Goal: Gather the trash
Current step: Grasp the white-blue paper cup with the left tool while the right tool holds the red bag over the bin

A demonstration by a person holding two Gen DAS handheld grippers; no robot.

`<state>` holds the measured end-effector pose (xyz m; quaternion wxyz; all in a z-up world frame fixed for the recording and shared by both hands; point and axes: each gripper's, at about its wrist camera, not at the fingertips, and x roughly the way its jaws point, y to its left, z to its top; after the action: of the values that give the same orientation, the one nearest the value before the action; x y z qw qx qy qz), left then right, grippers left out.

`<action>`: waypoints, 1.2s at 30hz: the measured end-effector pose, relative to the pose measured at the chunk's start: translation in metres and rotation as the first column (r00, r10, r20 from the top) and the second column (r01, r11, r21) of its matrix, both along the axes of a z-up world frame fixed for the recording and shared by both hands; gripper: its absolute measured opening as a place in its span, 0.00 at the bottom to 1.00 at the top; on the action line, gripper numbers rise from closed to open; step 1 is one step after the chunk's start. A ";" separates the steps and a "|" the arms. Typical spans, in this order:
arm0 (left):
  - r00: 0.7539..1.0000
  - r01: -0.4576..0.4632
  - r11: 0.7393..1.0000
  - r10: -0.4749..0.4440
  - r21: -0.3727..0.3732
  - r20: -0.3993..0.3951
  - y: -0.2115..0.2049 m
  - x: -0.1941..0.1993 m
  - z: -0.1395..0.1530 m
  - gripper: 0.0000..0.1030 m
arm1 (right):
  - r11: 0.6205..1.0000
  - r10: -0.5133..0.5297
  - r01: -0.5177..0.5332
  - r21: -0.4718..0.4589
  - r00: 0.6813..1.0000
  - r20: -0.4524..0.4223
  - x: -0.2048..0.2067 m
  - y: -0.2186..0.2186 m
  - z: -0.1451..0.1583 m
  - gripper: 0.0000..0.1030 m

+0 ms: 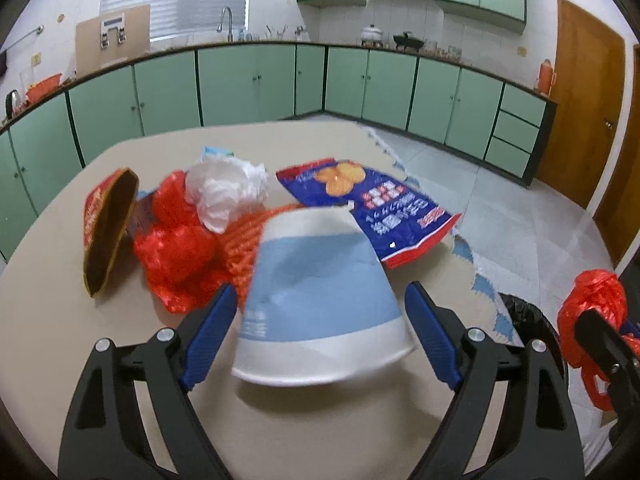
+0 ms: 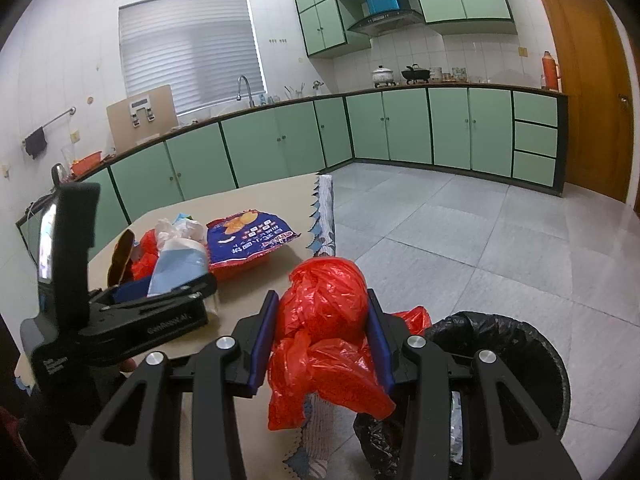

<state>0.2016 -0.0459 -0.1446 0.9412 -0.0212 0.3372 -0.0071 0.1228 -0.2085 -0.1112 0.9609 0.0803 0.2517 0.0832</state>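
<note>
- The room is a kitchen: mint-green cabinets (image 2: 276, 144) run under a long L-shaped counter, with more of the same on the wall above a range hood (image 2: 386, 20).
- The floor (image 2: 460, 232) is pale grey tile, and a wooden door (image 2: 588, 88) stands at the far right.
- A window with a closed white blind (image 2: 192, 48) sits above the tap (image 2: 245, 88); two pots (image 2: 400, 74) rest on the counter beneath the hood.
- The beige tabletop (image 1: 168, 152) carries the trash; a patterned cloth hangs over its right edge.
- A bin lined with a black bag (image 2: 516, 344) stands on the floor just beside that edge, below the right tongs.
- On the tabletop a blue snack bag (image 1: 384, 208) lies flat at the right; left of it a heap of white plastic (image 1: 228, 192), red plastic (image 1: 176, 256), orange netting (image 1: 244, 248) and a brown-and-red wrapper (image 1: 108, 228) lie touching.
- The left tongs (image 1: 316, 340) stand wide open on either side of a blue-and-white paper cup (image 1: 320, 304) that is tipped over; the pads do not touch it.
- The right tongs (image 2: 324, 336) are clamped on a crumpled red plastic bag (image 2: 324, 312), held near the tabletop edge just beside the bin.
</note>
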 end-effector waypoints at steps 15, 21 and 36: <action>0.998 0.063 0.997 -0.062 -0.048 0.028 -0.003 -0.011 0.003 0.57 | 1.000 0.020 -0.020 -0.021 1.000 -0.007 0.001 0.005 0.001 0.41; 0.995 0.092 0.994 -0.090 -0.066 0.033 -0.006 -0.018 0.006 0.50 | 1.000 0.020 -0.020 -0.022 1.000 -0.012 0.002 0.006 0.000 0.41; 0.989 0.126 0.986 -0.116 -0.107 0.095 -0.004 -0.039 0.041 0.43 | 1.000 0.000 0.001 -0.012 0.999 0.033 -0.008 -0.001 0.021 0.41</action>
<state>0.1625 -0.0496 -0.1035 0.9503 -0.0533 0.2951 -0.0841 0.1151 -0.2091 -0.0899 0.9654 0.0734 0.2362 0.0828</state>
